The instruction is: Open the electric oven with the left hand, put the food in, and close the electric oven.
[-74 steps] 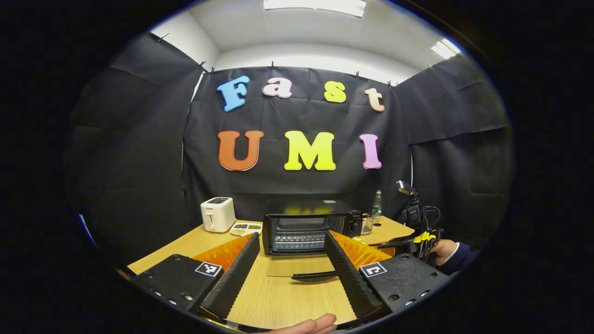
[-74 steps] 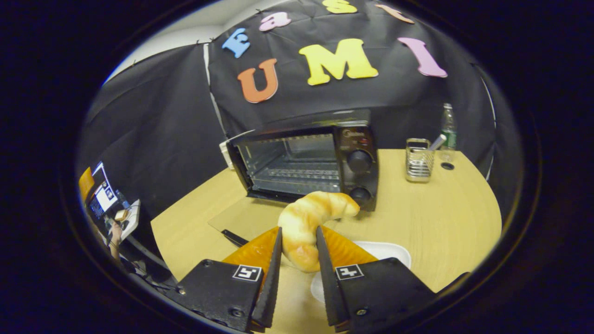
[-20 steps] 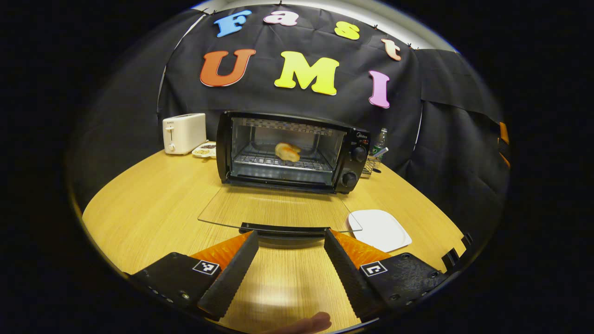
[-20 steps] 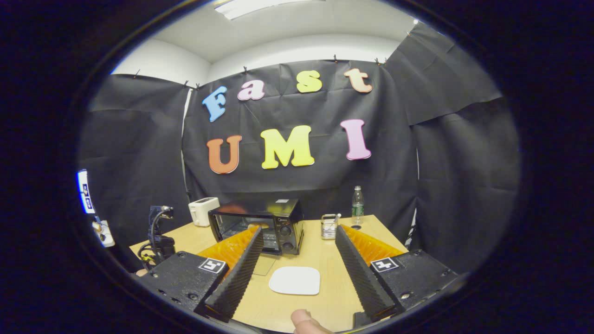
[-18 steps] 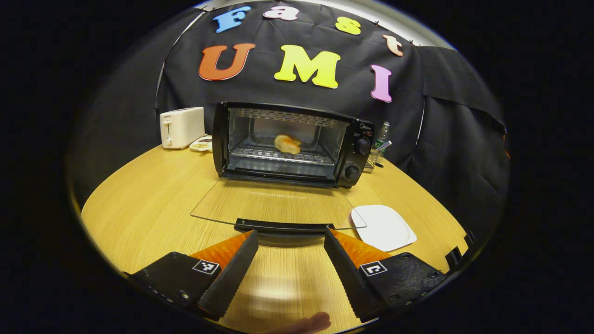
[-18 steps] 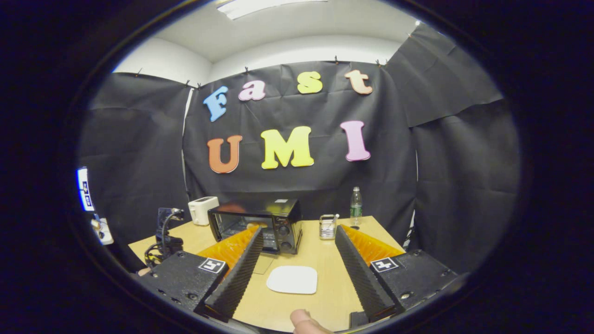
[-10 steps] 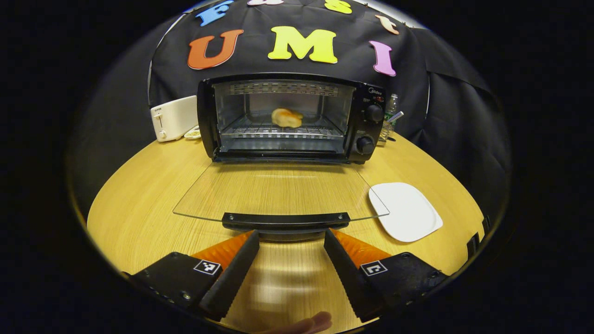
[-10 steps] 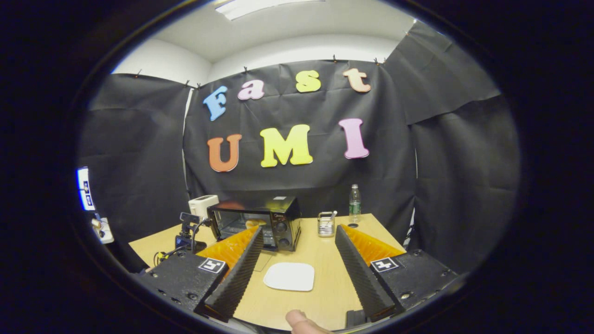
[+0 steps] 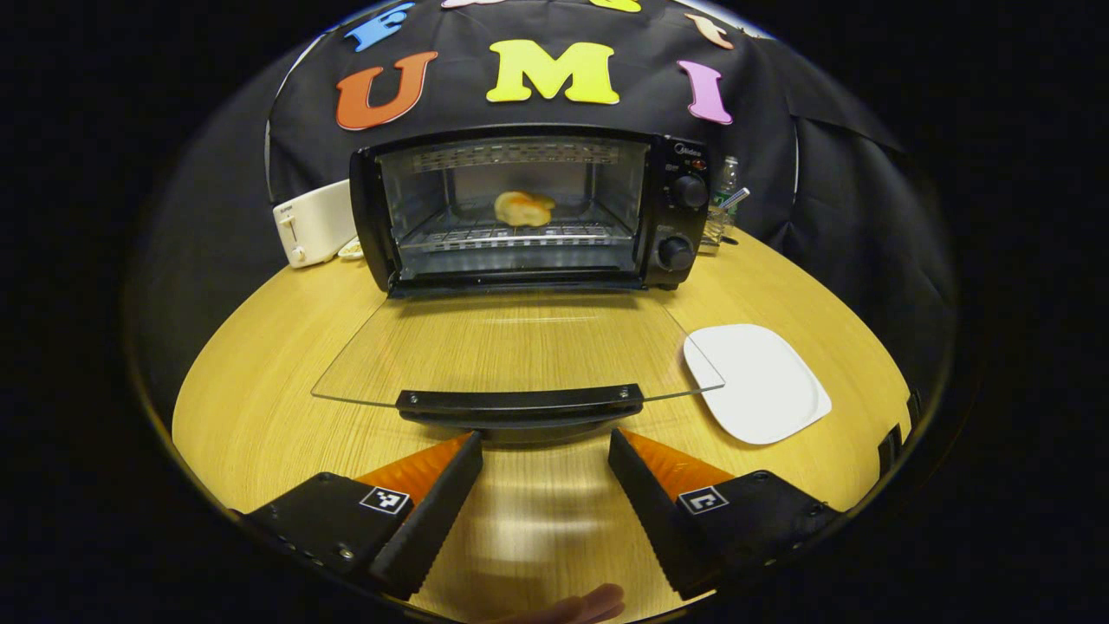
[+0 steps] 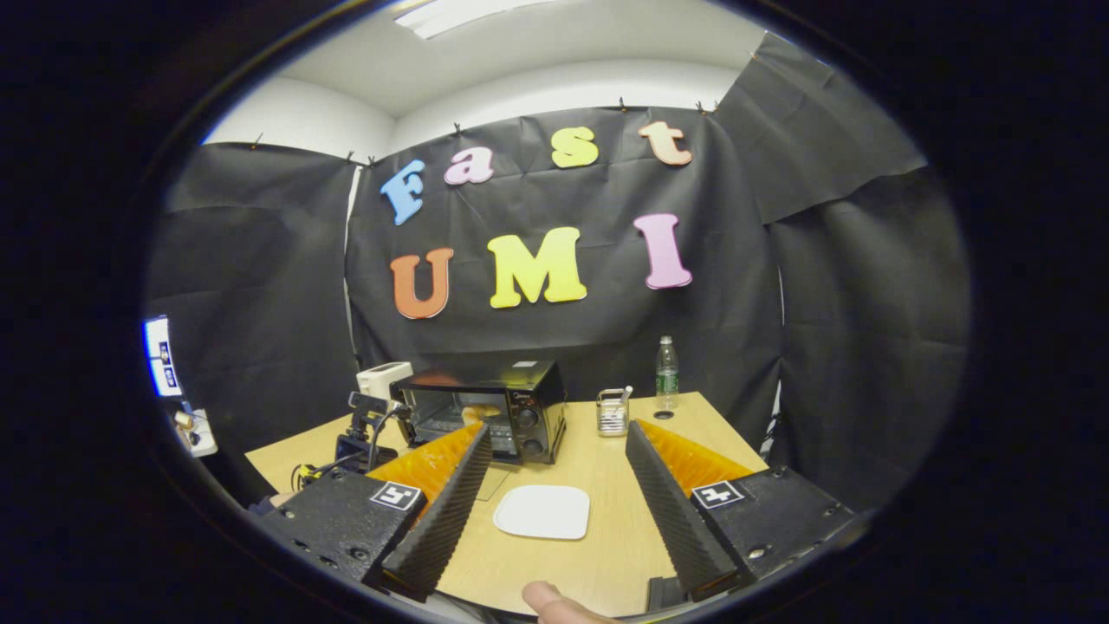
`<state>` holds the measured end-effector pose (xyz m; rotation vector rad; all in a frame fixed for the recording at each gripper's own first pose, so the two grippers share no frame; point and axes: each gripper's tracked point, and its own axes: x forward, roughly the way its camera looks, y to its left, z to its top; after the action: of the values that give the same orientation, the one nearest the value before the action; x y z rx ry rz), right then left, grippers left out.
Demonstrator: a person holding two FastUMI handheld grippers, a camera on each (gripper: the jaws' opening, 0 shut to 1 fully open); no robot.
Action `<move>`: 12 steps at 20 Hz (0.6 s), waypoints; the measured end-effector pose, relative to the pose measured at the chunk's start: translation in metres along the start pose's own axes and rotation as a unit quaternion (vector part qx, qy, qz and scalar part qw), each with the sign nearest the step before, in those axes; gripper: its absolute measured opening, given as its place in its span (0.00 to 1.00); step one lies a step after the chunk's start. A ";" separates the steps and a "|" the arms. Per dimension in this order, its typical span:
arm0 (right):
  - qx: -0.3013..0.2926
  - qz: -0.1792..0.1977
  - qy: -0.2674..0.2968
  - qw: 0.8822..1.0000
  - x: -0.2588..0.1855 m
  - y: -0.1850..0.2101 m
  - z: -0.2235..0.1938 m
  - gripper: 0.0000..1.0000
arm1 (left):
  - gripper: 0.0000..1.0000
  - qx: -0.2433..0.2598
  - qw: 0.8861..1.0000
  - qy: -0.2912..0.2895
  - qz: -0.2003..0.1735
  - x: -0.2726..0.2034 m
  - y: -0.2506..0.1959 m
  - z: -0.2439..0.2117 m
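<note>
Left claw (image 9: pixel 544 442), fingers spread wide and empty, hovers just short of the open oven (image 9: pixel 528 208) door handle (image 9: pixel 520 401); right claw (image 10: pixel 556 433) likewise gapes empty.

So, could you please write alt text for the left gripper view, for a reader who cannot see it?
The open left gripper points at the black handle of the electric oven's lowered glass door. A croissant lies on the rack inside, and a white plate sits on the wooden table.
</note>
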<state>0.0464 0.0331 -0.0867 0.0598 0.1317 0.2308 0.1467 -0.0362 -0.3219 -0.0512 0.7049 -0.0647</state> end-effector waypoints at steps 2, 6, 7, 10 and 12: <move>-0.002 0.004 0.001 1.000 -0.003 0.000 -0.001 0.96 | 0.98 -0.012 1.000 -0.001 0.000 0.004 0.002 0.004; 0.004 -0.003 0.004 1.000 -0.007 -0.006 0.001 0.96 | 0.97 0.003 1.000 0.006 0.004 0.005 0.002 0.007; 0.003 -0.001 0.005 1.000 -0.008 -0.006 0.001 0.96 | 0.98 0.002 1.000 0.005 0.004 0.004 0.001 0.008; 0.001 0.002 0.004 1.000 -0.009 -0.007 0.006 0.96 | 0.97 -0.001 1.000 -0.006 0.001 -0.007 0.000 0.021; 0.001 0.002 0.003 1.000 -0.009 -0.007 0.007 0.96 | 0.97 0.001 1.000 -0.020 0.002 -0.014 0.000 0.035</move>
<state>0.0402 0.0237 -0.0790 0.0606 0.1376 0.2356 0.1591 -0.0340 -0.2861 -0.0488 0.6649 -0.0601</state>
